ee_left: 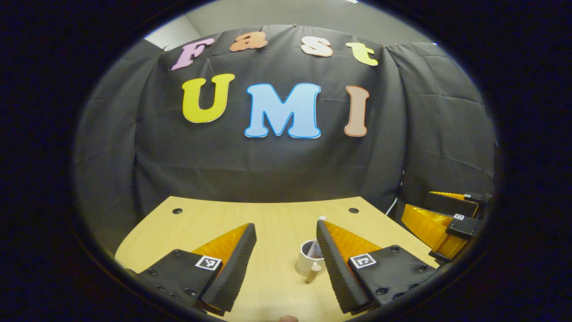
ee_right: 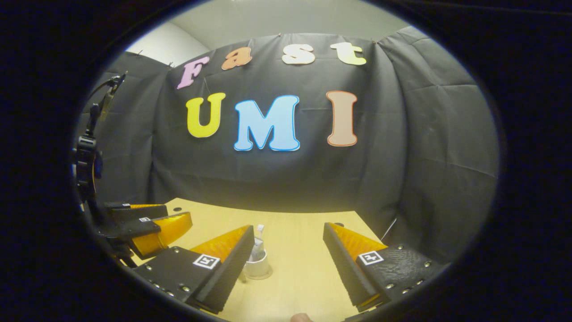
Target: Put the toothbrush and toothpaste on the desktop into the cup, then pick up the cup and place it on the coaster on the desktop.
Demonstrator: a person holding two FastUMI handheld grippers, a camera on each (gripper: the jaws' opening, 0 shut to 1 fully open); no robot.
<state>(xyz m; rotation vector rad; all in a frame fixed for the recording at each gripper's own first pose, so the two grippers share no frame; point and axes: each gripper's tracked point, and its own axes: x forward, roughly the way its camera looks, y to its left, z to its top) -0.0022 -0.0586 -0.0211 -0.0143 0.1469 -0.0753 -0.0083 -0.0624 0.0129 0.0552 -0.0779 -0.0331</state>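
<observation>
In the left gripper view, the left gripper (ee_left: 286, 250) sits at the bottom of the picture with its two fingers wide apart. They hold nothing. Between them you can see the yellow wooden desk (ee_left: 277, 214).

A small white cup (ee_left: 308, 261) stands on the desk, low and a bit right of the middle. The right finger covers part of it. Something pale sticks up out of the cup, and its tip (ee_left: 321, 218) peeks over the top of that finger. This looks like the toothbrush, but most of it is hidden. A small tan thing (ee_left: 313, 271) leans at the front of the cup, touching it. It is too small to tell what it is. The other gripper (ee_left: 447, 219) shows at the right edge of the picture, orange and black, partly cut off.

In the right gripper view, the right gripper (ee_right: 288, 250) is also open wide and empty. The cup (ee_right: 258, 267) stands on the desk (ee_right: 295, 250) just beside the left finger, which hides one side of it. A thin white toothbrush (ee_right: 259, 237) stands up in the cup. A flat round thing seems to lie under the cup, but it is hard to be sure. The toothpaste is hard to make out in either view.

The left gripper (ee_right: 147, 228) shows at the left edge, and its far end is cut off.
</observation>
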